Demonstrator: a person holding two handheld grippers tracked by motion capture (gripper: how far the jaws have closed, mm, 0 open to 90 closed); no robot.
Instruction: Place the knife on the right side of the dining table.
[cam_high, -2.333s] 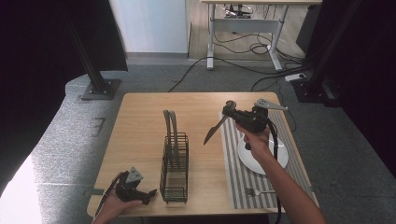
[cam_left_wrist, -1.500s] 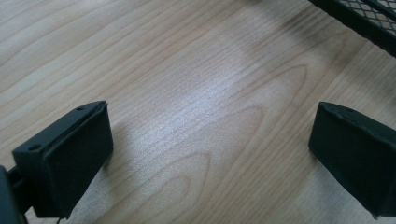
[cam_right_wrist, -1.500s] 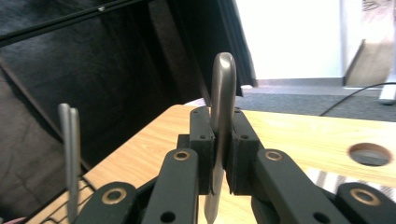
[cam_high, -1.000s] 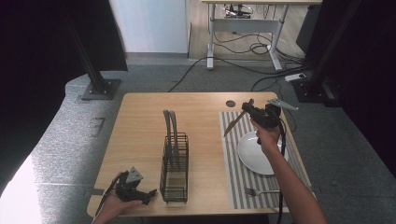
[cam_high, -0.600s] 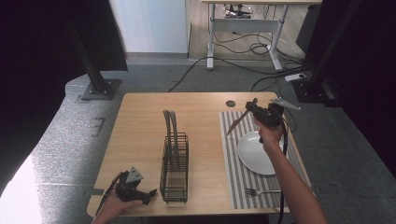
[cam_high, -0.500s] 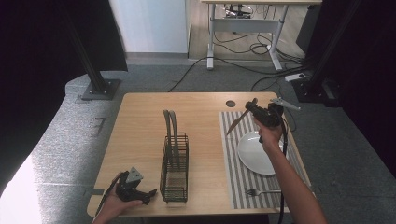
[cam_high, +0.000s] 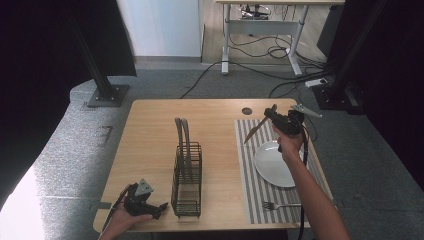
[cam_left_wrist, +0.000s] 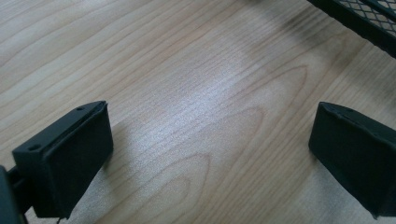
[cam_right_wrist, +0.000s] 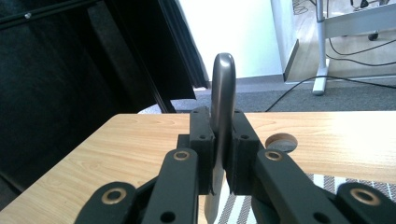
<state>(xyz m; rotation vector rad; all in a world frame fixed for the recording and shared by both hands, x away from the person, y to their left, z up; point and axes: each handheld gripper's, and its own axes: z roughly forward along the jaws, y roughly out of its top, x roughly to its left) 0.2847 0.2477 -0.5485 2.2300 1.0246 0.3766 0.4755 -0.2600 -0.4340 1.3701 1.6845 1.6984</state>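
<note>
- Steel knife (cam_right_wrist: 221, 93) clamped between the right tongs (cam_high: 276, 119), blade slanting down over the striped mat (cam_high: 250, 170).
- Left tongs (cam_high: 159, 207) gape empty on the worktop (cam_left_wrist: 196, 93), just beside the wire rack (cam_high: 187, 180).

A lab-like recording room: black curtains (cam_high: 60, 45), metal stand posts (cam_high: 97, 75), floor cables (cam_high: 260, 75), grey carpet (cam_high: 165, 80).

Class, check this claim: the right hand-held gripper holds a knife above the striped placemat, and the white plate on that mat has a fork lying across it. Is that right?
Not quite. The right hand-held gripper does hold the knife above the striped placemat, but the fork lies on the mat beside the white plate, on the person's side, not across it. The high view shows this.
</note>
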